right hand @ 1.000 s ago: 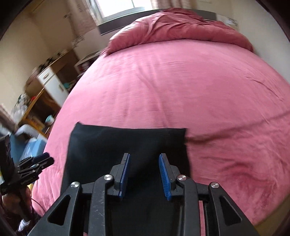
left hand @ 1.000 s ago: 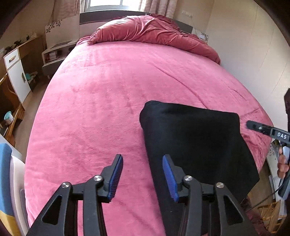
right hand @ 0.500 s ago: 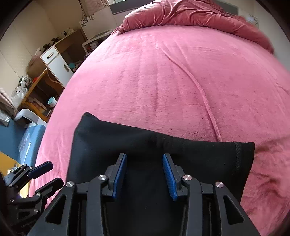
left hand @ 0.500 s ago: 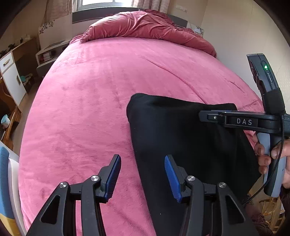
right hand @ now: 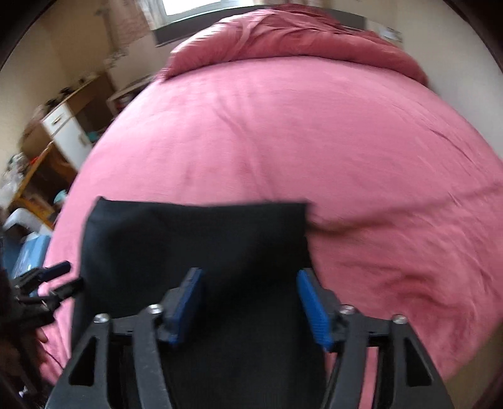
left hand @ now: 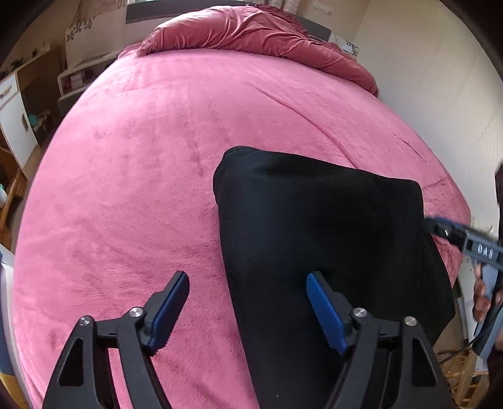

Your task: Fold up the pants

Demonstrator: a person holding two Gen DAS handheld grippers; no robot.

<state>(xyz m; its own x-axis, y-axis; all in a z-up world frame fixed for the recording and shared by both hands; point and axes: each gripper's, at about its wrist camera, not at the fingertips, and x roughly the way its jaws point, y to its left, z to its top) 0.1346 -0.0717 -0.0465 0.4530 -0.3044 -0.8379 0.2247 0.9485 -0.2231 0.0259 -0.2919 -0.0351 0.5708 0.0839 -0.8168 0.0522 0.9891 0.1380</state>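
Both grippers, left gripper (left hand: 248, 302) and right gripper (right hand: 250, 297), hover unclenched above folded black pants (left hand: 317, 226); careless grabbing could undo folds.

1. Soft daylight from the window (right hand: 201, 6) at the head of the bed (left hand: 141, 188) lights both views evenly.
2. The left wrist view is sharp; the right is smeared by motion blur.
3. Fisheye bulge, dark vignetted corners.
4. The black pants (left hand: 314, 236) show almost no detail.
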